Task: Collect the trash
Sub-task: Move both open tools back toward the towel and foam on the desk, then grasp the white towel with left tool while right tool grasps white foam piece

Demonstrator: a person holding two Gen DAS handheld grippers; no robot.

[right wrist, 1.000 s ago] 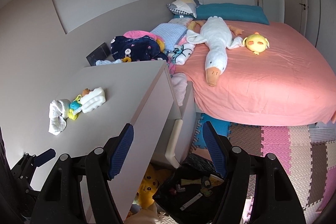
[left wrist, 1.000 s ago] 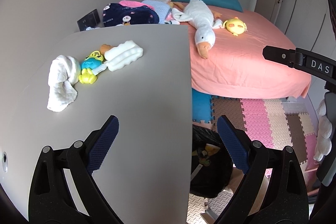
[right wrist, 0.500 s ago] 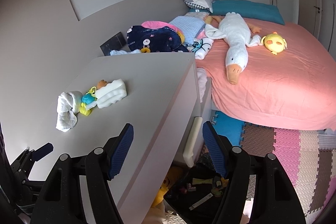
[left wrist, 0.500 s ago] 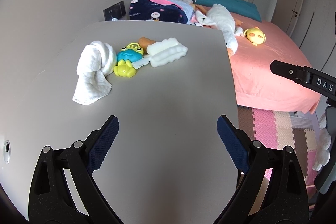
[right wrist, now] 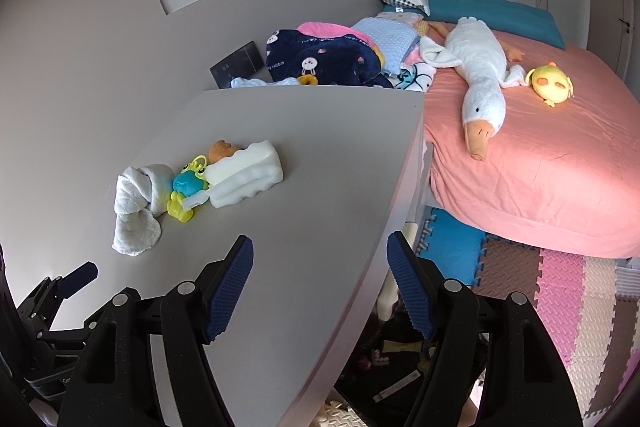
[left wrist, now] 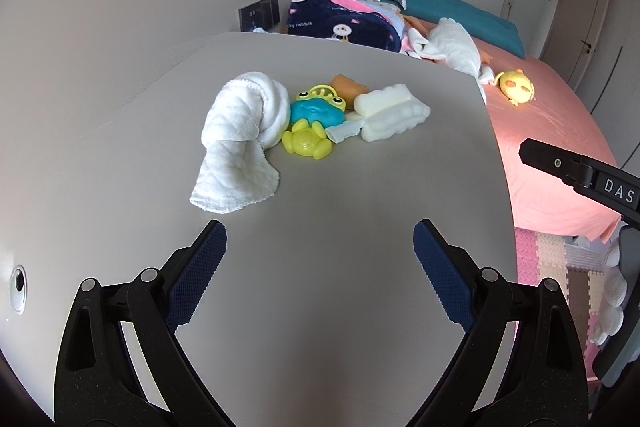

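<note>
Reaching stage: both grippers are tilted down over the grey tabletop, nothing picked up yet, by my reckoning
Left gripper: jaws spread wide, empty, bare tabletop between the blue pads
Right gripper: jaws well apart, empty, straddling the table's right edge
Ahead of left gripper: a small heap, well apart from the fingertips
White cloth: nearest, ahead and slightly left, draped and limp
Frog toy: touching the cloth's right side
Small wrapper: a crumpled slip just right of the frog; likely the trash
White sponge: far right of the heap, an orange lump behind
Next move: carry on forward and down, narrow the jaws for that thin slip, without nudging the frog
Below right gripper: a dark bag of litter on the floor, probably where trash goes
</note>
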